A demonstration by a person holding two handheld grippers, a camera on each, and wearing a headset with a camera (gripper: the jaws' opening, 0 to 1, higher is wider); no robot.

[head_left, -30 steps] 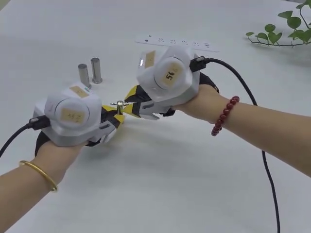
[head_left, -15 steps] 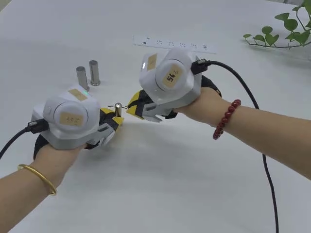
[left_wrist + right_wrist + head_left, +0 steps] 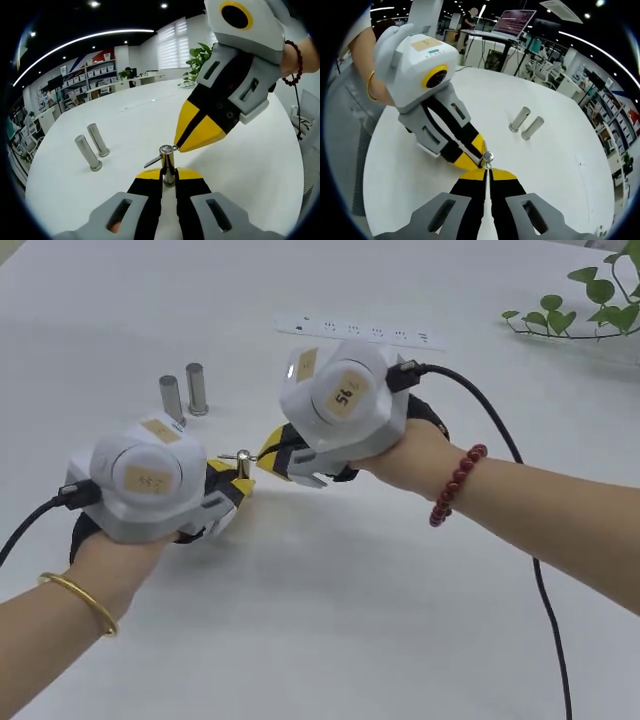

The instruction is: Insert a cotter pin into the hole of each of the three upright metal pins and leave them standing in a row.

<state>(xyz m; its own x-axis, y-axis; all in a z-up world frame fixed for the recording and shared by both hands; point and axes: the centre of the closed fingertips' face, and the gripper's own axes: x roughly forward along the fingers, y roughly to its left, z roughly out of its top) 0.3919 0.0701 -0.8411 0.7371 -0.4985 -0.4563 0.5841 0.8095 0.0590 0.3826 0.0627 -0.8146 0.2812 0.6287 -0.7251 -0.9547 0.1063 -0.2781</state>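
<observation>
Working over a white table (image 3: 330, 640). Clamping with the left gripper (image 3: 169, 176), jaws closed on the lower shaft of a metal pin (image 3: 167, 161) and holding it upright between the two grippers. Meeting it from the opposite side with the right gripper (image 3: 487, 172), jaws pressed together on a cotter pin (image 3: 153, 161), thin end poking out through the hole near the top. Standing upright, side by side and well apart from the grippers: a second metal pin (image 3: 172, 398) and a third metal pin (image 3: 196, 388).
</observation>
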